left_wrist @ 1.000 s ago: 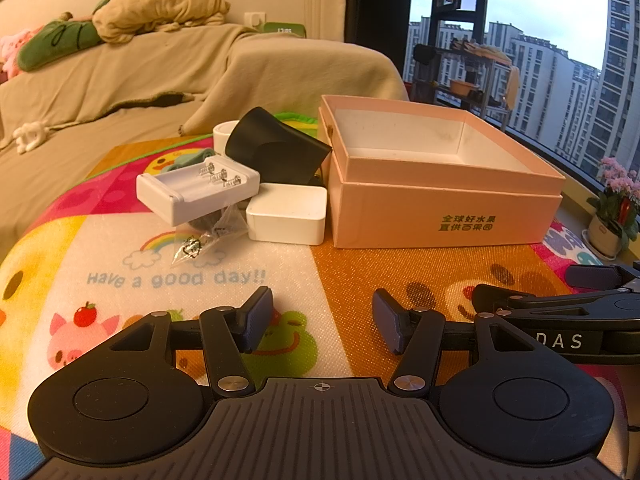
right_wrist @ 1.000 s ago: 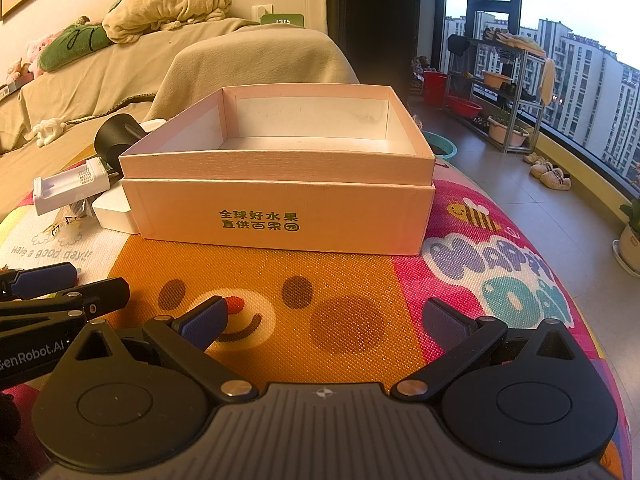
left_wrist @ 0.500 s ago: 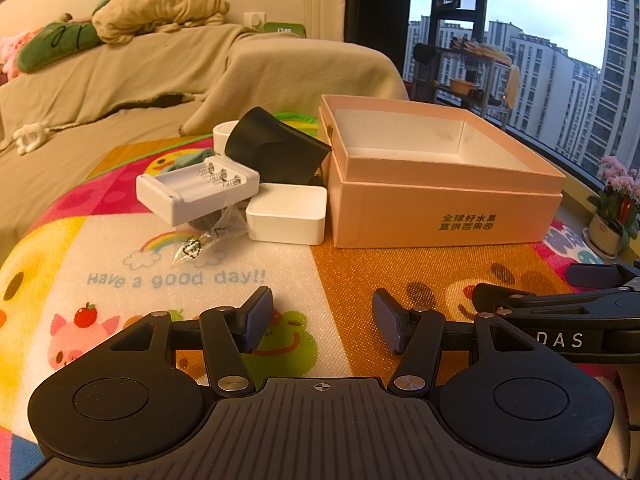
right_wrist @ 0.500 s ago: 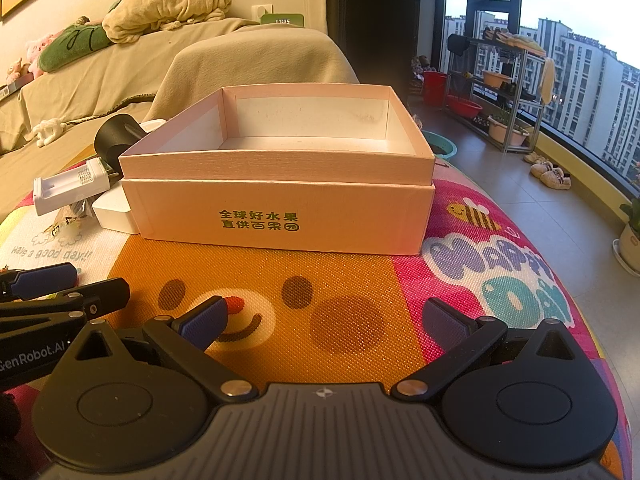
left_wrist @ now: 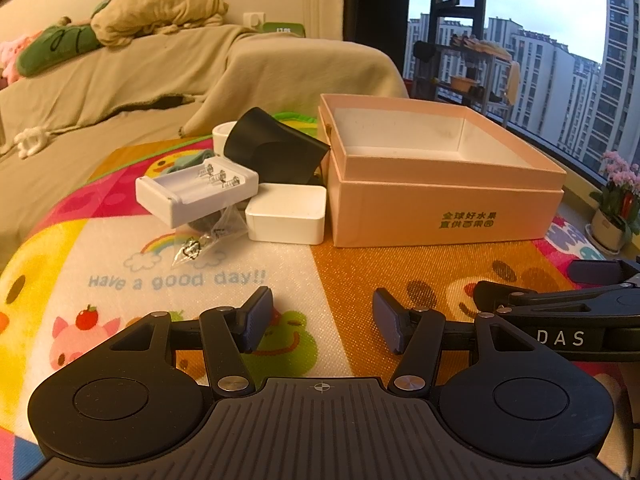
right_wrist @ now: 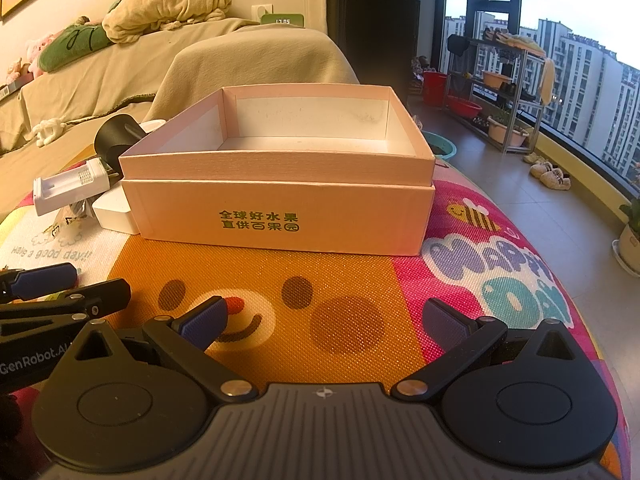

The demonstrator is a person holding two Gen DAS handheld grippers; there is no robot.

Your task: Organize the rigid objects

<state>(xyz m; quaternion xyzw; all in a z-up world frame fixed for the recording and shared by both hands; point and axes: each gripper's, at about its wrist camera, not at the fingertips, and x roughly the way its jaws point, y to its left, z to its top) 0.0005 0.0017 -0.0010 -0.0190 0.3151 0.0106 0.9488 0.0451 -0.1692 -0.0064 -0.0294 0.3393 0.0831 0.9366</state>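
Rigid objects for sorting sit bunched to the left of the pink box (left_wrist: 444,196), which stands open-topped on the colourful play mat (left_wrist: 248,280) covering my tabletop — its white inside is bare as far as I can see over the walls. Pressed against the box's left wall is a small white closed case (left_wrist: 286,219); just beside that, propped at a tilt, lies a white battery holder (left_wrist: 196,188) with its springs showing, and a clear little bag of metal bits (left_wrist: 210,236) pokes out from under it toward me. Behind them a black cone-shaped part (left_wrist: 276,152) leans near the box's back-left corner, with a white round cup (left_wrist: 224,134) partly hidden beyond it. My left gripper (left_wrist: 322,320) hangs low over the mat with its jaws parted and nothing between them; my right gripper (right_wrist: 326,318) does likewise, jaws spread wider, also holding nothing. The two sit side by side, each one's outer finger showing at the edge of the other's view. Between my jaws and the box's front wall the mat is open — an orange stretch ahead of the right gripper, white with printed lettering ahead of the left. On the right, the mat's edge falls away to the floor (right_wrist: 480,168) by the window.
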